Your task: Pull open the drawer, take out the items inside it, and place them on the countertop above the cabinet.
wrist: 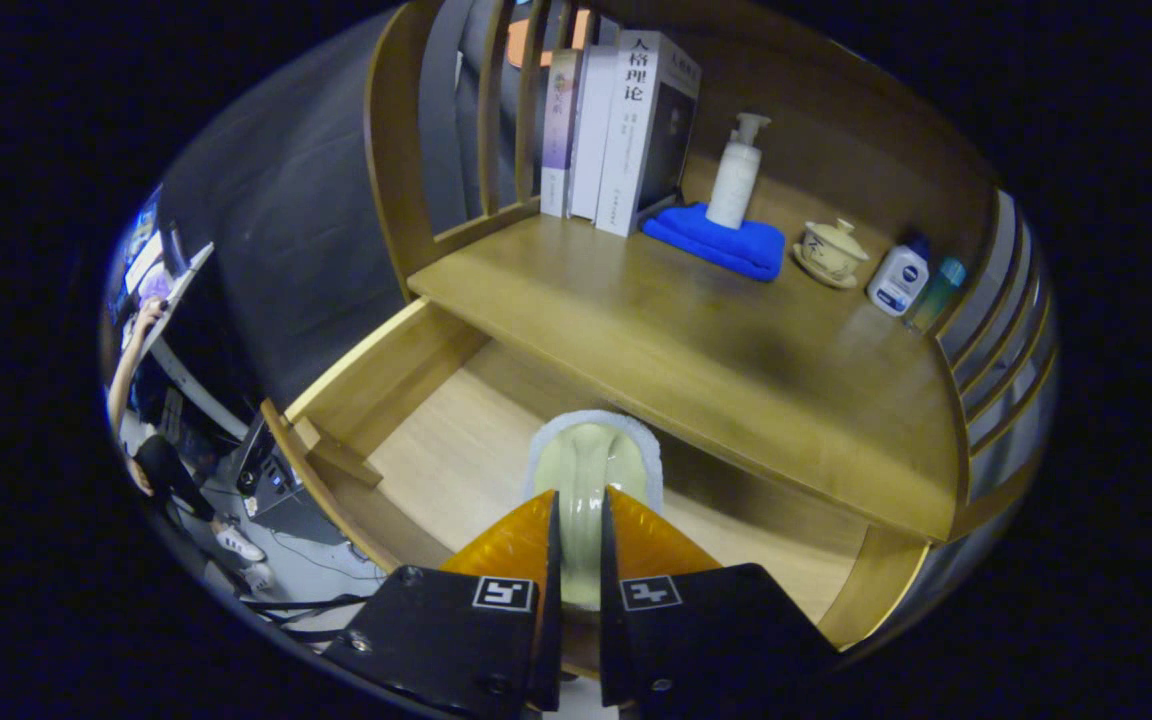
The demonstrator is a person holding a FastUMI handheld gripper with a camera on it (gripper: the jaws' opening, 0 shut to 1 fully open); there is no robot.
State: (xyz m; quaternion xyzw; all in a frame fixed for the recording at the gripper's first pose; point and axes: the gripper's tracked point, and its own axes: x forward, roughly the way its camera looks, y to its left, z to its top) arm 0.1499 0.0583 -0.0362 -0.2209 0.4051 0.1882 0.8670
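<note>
**Ana:** While the drawer [406, 470] stands pulled well out on the left, under the front edge of the countertop [696, 350], that first step looks finished to me.

**Ben:** Agreed. Its wooden floor lies bare on the left side, and I see nothing else sitting in the part that shows. Moving across to the middle, the gripper [578, 545] has its orange fingers [506, 545] drawn close together, both pressing on a pale green item with a white fuzzy rim [591, 460], maybe a sponge or cloth pad.

**Ana:** So the item is pinched, sitting between the fingers and reaching just ahead of them, over the open drawer and just short of the countertop's edge. Whether it touches the drawer floor, I can't tell.

**Ben:** My read: picked up, not yet placed. Further right, the countertop has books [616, 130], a blue towel [716, 245] with a pump bottle [736, 180] on it, a lidded cup [831, 252] and two small bottles [901, 278] along the back.

**Ana:** The front strip looks free, so the placing is what's left, plus anything hidden under the countertop's overhang.
</note>
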